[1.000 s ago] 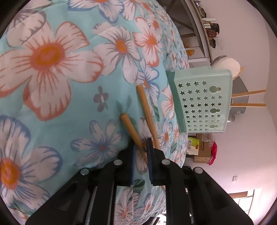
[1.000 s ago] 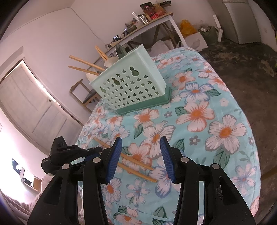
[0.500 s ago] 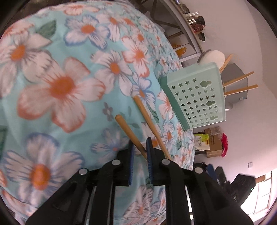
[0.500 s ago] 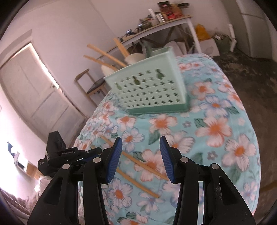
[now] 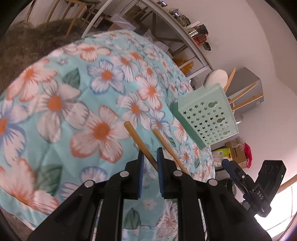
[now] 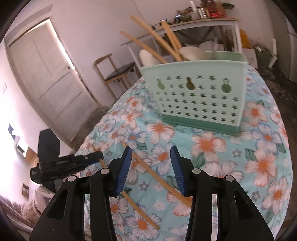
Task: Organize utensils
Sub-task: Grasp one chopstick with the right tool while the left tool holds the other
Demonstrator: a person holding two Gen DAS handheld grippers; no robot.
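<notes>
The left tongs (image 5: 150, 163) are nearly closed, their blue pads pinching one wooden chopstick (image 5: 140, 142), whose free end sticks out toward 11 o'clock above the flowered cloth (image 5: 55, 103) that covers the table. In the right wrist view the same tongs (image 6: 92, 157) come in from 9 o'clock, gripping that stick near its far end. A second chopstick (image 5: 168, 148) lies on the cloth just to the right of the held one in the left wrist view; in the right wrist view it (image 6: 157, 178) runs from about 11 o'clock to 5 o'clock, passing below the gap of the right tongs (image 6: 151, 165). The right tongs stand about half open with nothing between their pads, hovering above the cloth and not touching the stick. The pale green utensil basket (image 6: 200, 96), pierced with star-shaped holes, stands upright on the cloth at 1 o'clock from the right tongs and well apart from them; in the left wrist view it (image 5: 206, 115) sits at 2 o'clock near the table's far edge. Several chopsticks (image 6: 148, 46) already lean out of its top toward 11 o'clock, beside something white and rounded (image 6: 189, 52) that I cannot identify. Behind the table are a wooden chair (image 6: 118, 72), a white door (image 6: 48, 74) and a cluttered shelf (image 6: 204, 16).
</notes>
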